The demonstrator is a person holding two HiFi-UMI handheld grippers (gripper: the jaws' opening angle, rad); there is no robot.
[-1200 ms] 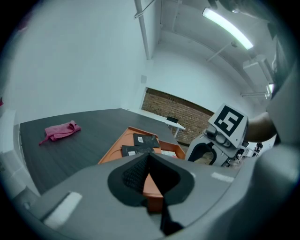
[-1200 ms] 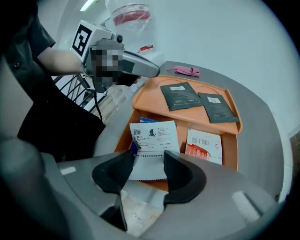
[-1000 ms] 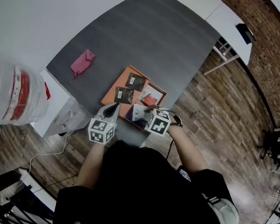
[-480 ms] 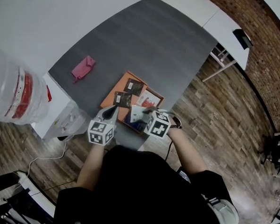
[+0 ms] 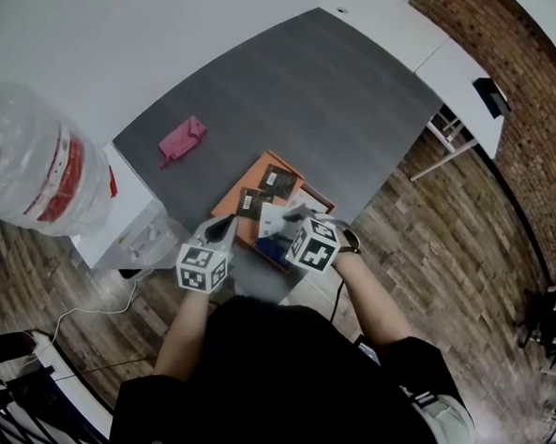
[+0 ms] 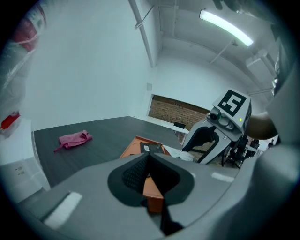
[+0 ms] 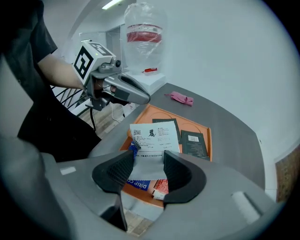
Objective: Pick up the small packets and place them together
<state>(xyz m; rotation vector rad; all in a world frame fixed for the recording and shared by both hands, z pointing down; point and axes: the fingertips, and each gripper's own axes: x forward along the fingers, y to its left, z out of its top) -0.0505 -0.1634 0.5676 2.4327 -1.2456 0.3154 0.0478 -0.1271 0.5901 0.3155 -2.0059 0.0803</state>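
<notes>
Right gripper view: my right gripper (image 7: pixel 148 159) clamps a white printed packet (image 7: pixel 154 136) by its lower end, held over the orange tray (image 7: pixel 145 115) on the grey table (image 7: pixel 225 122). Two dark packets (image 7: pixel 193 143) lie flat in the tray beyond it. A blue packet (image 7: pixel 138 183) and a red packet (image 7: pixel 161 186) lie at the tray's near edge, under the jaws. Left gripper view: my left gripper (image 6: pixel 147 157) has its jaws together, seemingly on nothing, though the tray's edge shows just behind the pads. A pink cloth (image 6: pixel 72 139) lies well apart on the table.
</notes>
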